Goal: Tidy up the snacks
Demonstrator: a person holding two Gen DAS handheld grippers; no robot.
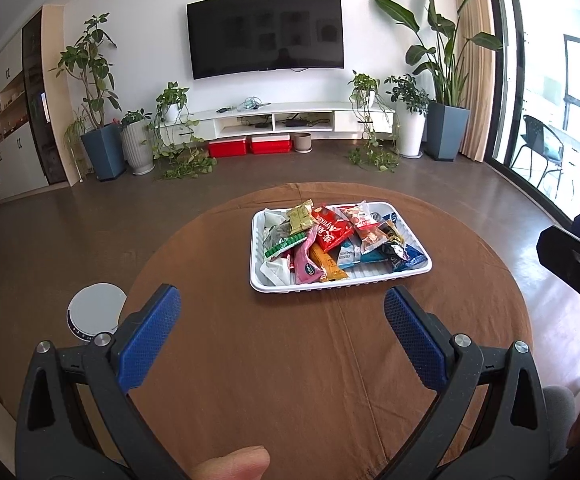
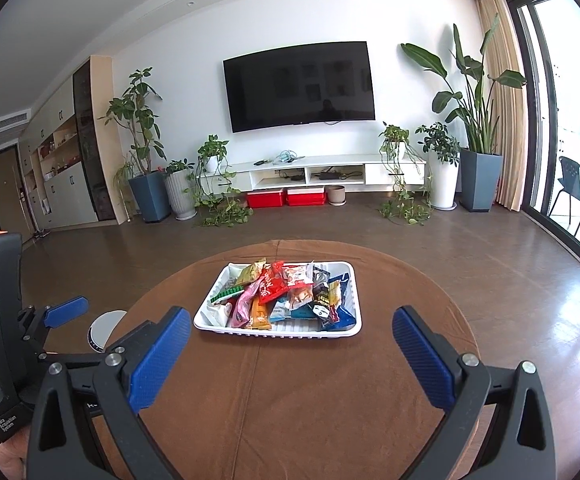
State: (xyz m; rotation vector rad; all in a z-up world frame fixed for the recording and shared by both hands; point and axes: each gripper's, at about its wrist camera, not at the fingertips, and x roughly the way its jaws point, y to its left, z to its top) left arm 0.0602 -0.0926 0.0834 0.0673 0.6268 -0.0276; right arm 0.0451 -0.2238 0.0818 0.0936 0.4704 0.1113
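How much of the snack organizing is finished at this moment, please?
Done: the snacks all lie piled in the white tray. In hand: nothing; the left tongs and right tongs are open, short of the tray. Left: any sorting, since the packets lie jumbled.

snacks (image 1: 330,240) in tray (image 1: 340,285), tray on table (image 1: 290,360), television (image 1: 265,34) behind

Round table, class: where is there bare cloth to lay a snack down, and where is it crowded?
Free: the brown cloth of the round table between the white tray and the two open hand-held grippers, left and right; also bare strips on either side of the tray. Crowded: inside the tray, where snack packets overlap.
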